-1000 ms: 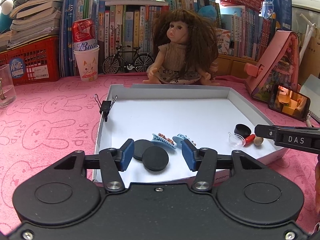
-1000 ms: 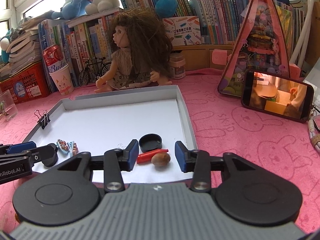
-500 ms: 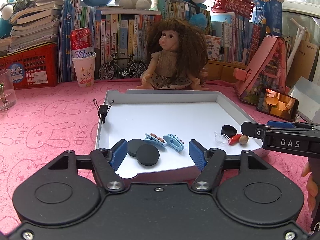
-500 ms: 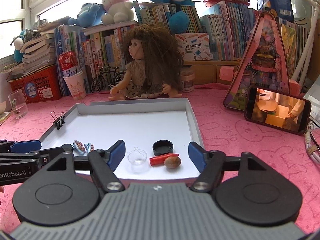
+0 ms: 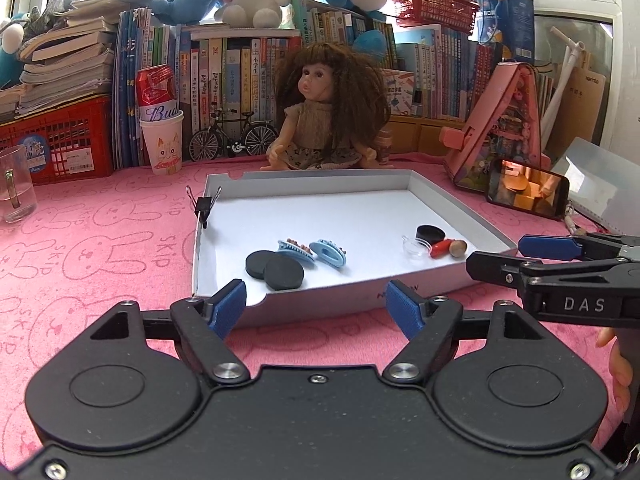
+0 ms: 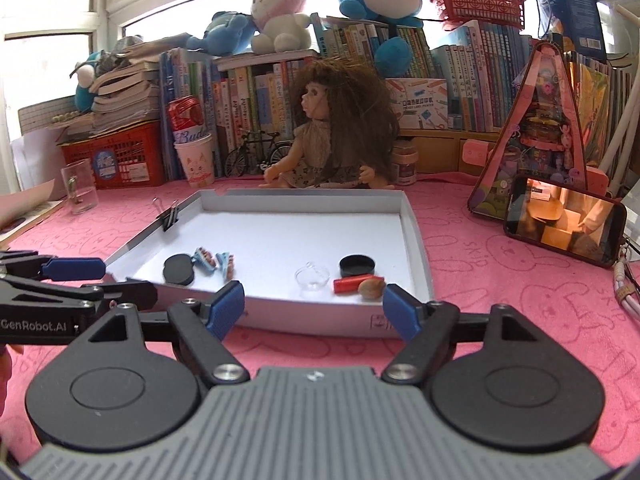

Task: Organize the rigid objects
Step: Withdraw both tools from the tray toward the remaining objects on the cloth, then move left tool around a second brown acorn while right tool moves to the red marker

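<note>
A shallow white tray [image 5: 440, 196] [image 6: 412, 220] lies on the pink cloth. Near its front left are two black discs [image 5: 276, 272] [image 6: 179, 269] and two blue hair clips [image 5: 328, 253] [image 6: 214, 261]. Near its front right are a clear small dish [image 5: 415, 249] [image 6: 312, 276], a black cap [image 5: 430, 234] [image 6: 357, 265], a red tube [image 5: 441, 248] [image 6: 352, 284] and a brown nut [image 5: 458, 248] [image 6: 372, 288]. My left gripper [image 5: 316, 308] hangs before the tray's front edge, its jaws opening with nothing between them. My right gripper [image 6: 314, 308] does the same further right, also empty.
A binder clip [image 5: 204, 206] grips the tray's left wall. A doll [image 5: 328, 120] sits behind the tray. A phone [image 5: 528, 192] leans by a pink toy house [image 5: 504, 128] at right. A paper cup with a can [image 5: 162, 140] and a glass mug [image 5: 14, 184] stand at left.
Both grippers have drawn back from over the tray to in front of its near edge, and their jaws have spread wider. The small items stay in the tray.
</note>
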`<move>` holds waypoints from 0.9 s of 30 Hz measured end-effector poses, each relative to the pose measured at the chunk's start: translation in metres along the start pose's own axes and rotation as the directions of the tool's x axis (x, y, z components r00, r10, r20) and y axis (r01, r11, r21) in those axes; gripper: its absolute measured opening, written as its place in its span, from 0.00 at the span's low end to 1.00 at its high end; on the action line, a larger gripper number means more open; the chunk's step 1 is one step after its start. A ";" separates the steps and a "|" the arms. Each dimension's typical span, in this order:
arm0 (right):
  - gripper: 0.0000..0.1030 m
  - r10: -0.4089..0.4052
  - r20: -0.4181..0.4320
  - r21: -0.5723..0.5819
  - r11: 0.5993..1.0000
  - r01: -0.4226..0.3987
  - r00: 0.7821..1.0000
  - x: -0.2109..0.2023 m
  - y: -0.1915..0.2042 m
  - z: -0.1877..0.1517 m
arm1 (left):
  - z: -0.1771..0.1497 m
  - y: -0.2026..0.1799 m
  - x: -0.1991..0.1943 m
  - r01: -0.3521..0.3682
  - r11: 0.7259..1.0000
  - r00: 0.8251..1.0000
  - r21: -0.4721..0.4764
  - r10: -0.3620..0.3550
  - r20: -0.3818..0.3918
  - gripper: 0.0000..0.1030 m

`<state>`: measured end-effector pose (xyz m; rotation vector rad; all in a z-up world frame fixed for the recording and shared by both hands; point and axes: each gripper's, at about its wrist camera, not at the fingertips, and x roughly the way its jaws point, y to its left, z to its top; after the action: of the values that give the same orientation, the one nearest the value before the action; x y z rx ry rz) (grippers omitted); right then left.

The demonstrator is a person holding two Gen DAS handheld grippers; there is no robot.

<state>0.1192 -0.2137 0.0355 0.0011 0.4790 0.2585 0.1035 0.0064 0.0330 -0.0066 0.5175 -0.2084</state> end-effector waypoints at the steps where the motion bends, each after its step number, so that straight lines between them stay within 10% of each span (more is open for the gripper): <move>1: 0.84 0.009 0.002 -0.008 1.000 -0.009 1.000 -0.003 0.002 -0.003 | -0.003 0.000 -0.002 0.000 1.000 1.000 0.006 0.000 -0.001 0.73; 14: 0.80 0.288 -0.090 -0.103 0.949 -0.296 0.953 -0.068 0.019 -0.049 | -0.031 0.008 -0.023 0.011 1.000 1.000 -0.016 -0.012 -0.027 0.67; 23: 0.19 0.262 -0.168 -0.148 0.947 -0.287 0.950 -0.068 0.031 -0.069 | -0.036 0.009 -0.021 0.021 0.999 0.998 -0.042 -0.023 -0.053 0.41; 27: 0.12 0.197 -0.138 -0.141 0.966 -0.216 0.971 -0.066 0.025 -0.065 | -0.038 0.009 -0.020 0.022 0.999 0.998 -0.047 -0.025 -0.058 0.33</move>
<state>0.0270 -0.2100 0.0097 -0.1177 0.5816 0.5029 0.0696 0.0214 0.0094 -0.0517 0.5804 -0.2202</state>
